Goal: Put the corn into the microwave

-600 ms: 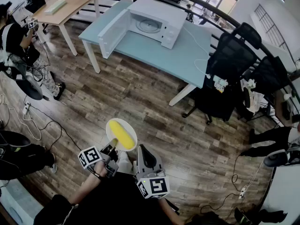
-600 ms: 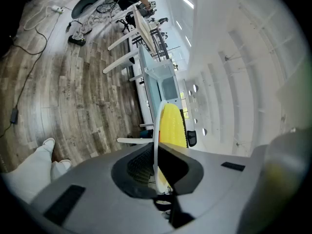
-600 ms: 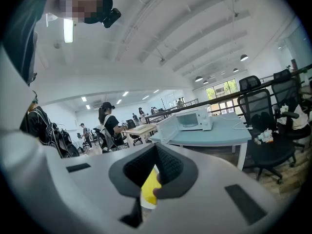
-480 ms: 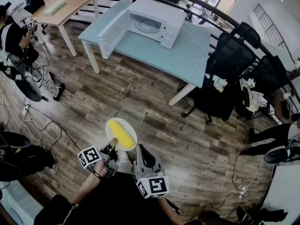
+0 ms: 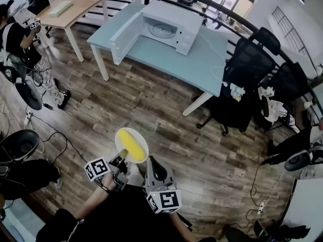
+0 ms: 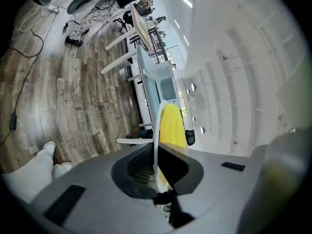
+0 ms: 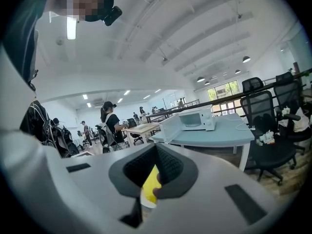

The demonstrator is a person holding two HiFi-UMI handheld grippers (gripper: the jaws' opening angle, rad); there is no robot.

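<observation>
Your head view has crept forward a touch since half a second ago: the microwave (image 5: 171, 28) and its blue table (image 5: 202, 62) sit slightly lower in it, while both grippers and their load keep the same places below you.

At the far left, a person (image 5: 15, 39) stands by a wooden table (image 5: 63, 10), well apart from you. Closer in, your left gripper (image 5: 121, 158) has its fingers pinched on the near rim of the white plate (image 5: 119, 136); in the left gripper view that rim runs edge-on straight between the pads. The corn (image 5: 132, 145) lies on the plate, a yellow cob running lengthwise across it, held over the plank floor (image 5: 166, 110).

Just to the right, your right gripper (image 5: 153, 163) sits against the plate's near-right edge. Its fingers are drawn almost together with nothing clamped; through the narrow slit in the right gripper view you see the cob and a bit of white rim beyond.

Farther off, the microwave stands on the blue table with its door (image 5: 123, 36) swung wide to the left and its cavity facing you. Black office chairs (image 5: 247, 69) crowd the table's right end.
</observation>
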